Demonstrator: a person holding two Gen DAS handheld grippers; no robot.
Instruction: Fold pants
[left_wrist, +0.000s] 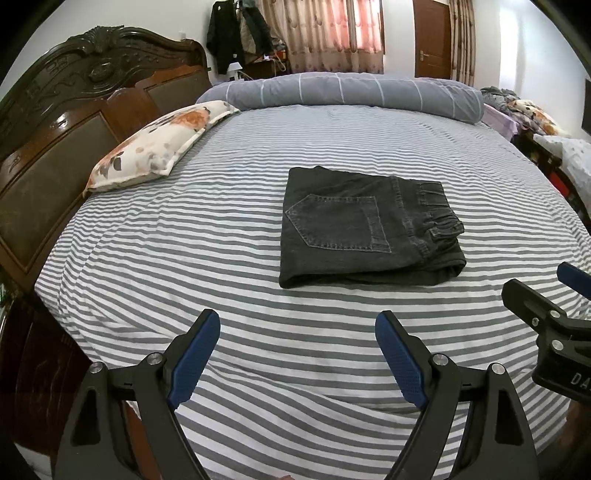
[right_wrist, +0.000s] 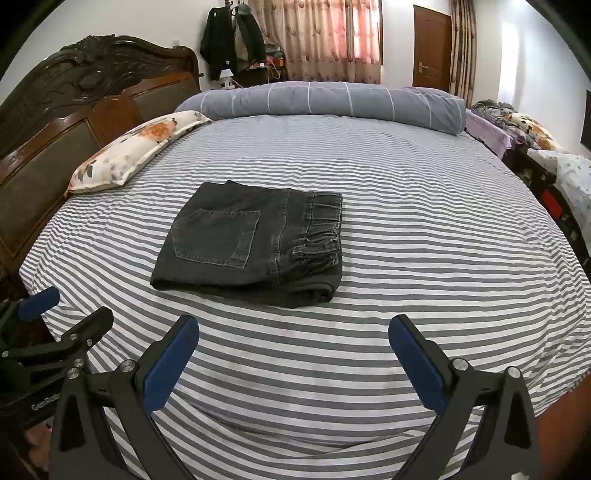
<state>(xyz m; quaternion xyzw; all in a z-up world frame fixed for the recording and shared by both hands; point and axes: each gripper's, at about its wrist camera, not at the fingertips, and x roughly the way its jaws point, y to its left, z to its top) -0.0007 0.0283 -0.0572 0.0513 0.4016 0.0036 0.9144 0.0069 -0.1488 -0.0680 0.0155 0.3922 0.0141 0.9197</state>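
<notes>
Dark grey jeans (left_wrist: 365, 229) lie folded into a compact rectangle on the striped bed sheet (left_wrist: 221, 258), back pocket up, waistband to the right. They also show in the right wrist view (right_wrist: 255, 243). My left gripper (left_wrist: 297, 332) is open and empty, held above the sheet near the bed's front edge, short of the jeans. My right gripper (right_wrist: 293, 338) is open and empty, also short of the jeans. The right gripper shows at the right edge of the left wrist view (left_wrist: 546, 295); the left gripper shows at the left edge of the right wrist view (right_wrist: 62, 317).
A floral pillow (left_wrist: 159, 147) lies at the left by the dark wooden headboard (left_wrist: 74, 110). A rolled grey duvet (left_wrist: 354, 90) lies across the far side of the bed. Piled bedding (left_wrist: 532, 114) sits at the far right. Curtains and a door stand behind.
</notes>
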